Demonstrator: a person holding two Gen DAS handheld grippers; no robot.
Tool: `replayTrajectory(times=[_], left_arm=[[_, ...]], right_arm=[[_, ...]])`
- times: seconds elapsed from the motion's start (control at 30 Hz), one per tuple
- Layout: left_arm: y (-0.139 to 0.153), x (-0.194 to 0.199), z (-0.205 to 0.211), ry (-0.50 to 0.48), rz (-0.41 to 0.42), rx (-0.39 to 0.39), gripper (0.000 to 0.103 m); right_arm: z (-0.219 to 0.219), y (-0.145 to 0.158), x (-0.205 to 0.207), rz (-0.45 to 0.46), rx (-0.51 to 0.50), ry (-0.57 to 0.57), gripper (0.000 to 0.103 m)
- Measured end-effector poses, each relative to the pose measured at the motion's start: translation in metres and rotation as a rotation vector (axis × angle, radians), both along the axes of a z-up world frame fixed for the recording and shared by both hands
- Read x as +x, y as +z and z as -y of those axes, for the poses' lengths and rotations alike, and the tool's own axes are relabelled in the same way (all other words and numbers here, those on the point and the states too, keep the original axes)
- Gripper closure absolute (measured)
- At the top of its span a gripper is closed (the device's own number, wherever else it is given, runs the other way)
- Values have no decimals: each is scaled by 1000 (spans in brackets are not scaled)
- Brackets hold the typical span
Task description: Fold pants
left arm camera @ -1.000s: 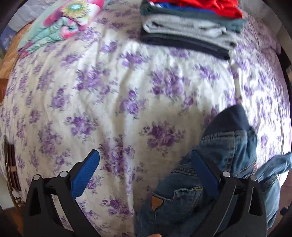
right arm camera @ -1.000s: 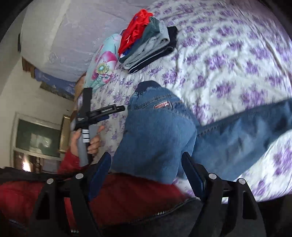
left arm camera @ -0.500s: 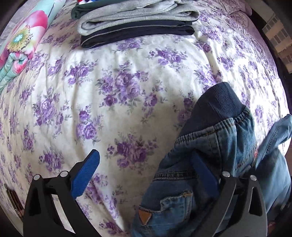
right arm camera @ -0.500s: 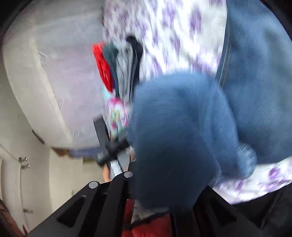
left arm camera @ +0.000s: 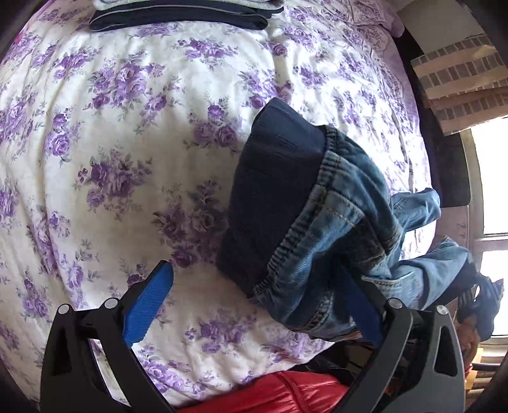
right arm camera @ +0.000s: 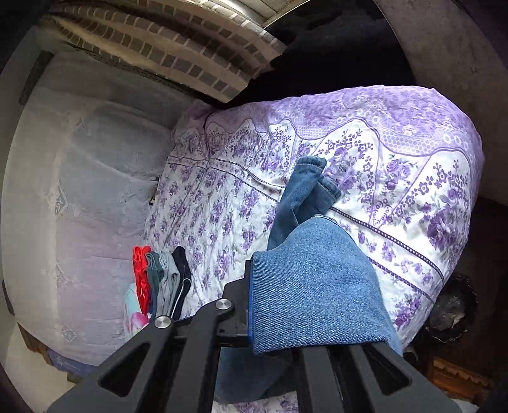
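Blue jeans (left arm camera: 330, 228) with a dark ribbed waistband (left arm camera: 276, 178) lie bunched on the flowered bedspread (left arm camera: 133, 133) near its front edge. My left gripper (left arm camera: 257, 301) is open; its right finger sits under the denim, its left finger over bare sheet. My right gripper (right arm camera: 279, 305) is shut on the jeans (right arm camera: 317, 286), with denim draped over its fingers. A jeans leg end (right arm camera: 304, 190) lies on the bed beyond it.
A stack of folded clothes (right arm camera: 162, 279) sits by the wall, and its dark bottom layer shows in the left wrist view (left arm camera: 177, 19). A red jacket (left arm camera: 285, 394) is at the bed's near edge. Dark furniture (right arm camera: 451, 308) stands past the bed's corner.
My right gripper has closed on the jeans and swung round, lifting denim. The left gripper has moved closer to the waistband, still open. The jeans have bunched up.
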State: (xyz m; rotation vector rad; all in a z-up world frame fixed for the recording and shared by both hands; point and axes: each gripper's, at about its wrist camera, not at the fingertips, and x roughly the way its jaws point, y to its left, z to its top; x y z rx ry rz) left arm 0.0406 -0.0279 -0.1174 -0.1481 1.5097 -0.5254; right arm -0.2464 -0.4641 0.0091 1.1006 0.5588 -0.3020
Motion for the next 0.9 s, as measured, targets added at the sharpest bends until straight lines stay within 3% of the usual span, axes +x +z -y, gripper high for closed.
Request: replayTrajectory(times=[0.13, 0.27, 0.33, 0.43, 0.6, 0.63, 0.67, 0.7, 0.73, 0.77, 0.9], left_arm=[[-9, 8, -8, 96, 19, 2, 4], [22, 3, -11, 123, 216, 72, 4], [30, 1, -4, 100, 262, 68, 4], [6, 2, 17, 50, 191, 60, 4], [-18, 12, 42, 135, 148, 19, 6], [-17, 12, 46, 129, 128, 4, 13], [-16, 10, 52, 112, 120, -22, 37], [-9, 7, 60, 71, 129, -57, 51], [-1, 4, 65, 39, 152, -58, 75], [9, 0, 69, 16, 186, -35, 83], [24, -11, 59, 6, 218, 8, 79]], right_arm=[[12, 0, 19, 7, -33, 70, 100], [37, -5, 31, 17, -8, 67, 100], [48, -5, 36, 17, -13, 70, 100], [60, -8, 49, 13, -5, 96, 100], [72, -10, 71, -5, -8, 140, 100], [74, -10, 74, -6, -3, 145, 100], [75, -11, 75, -7, -1, 152, 100], [75, -11, 77, -7, -1, 159, 100], [74, -10, 79, -3, -4, 166, 100], [73, -8, 79, 4, -9, 172, 100], [71, 7, 80, 45, -26, 171, 100]])
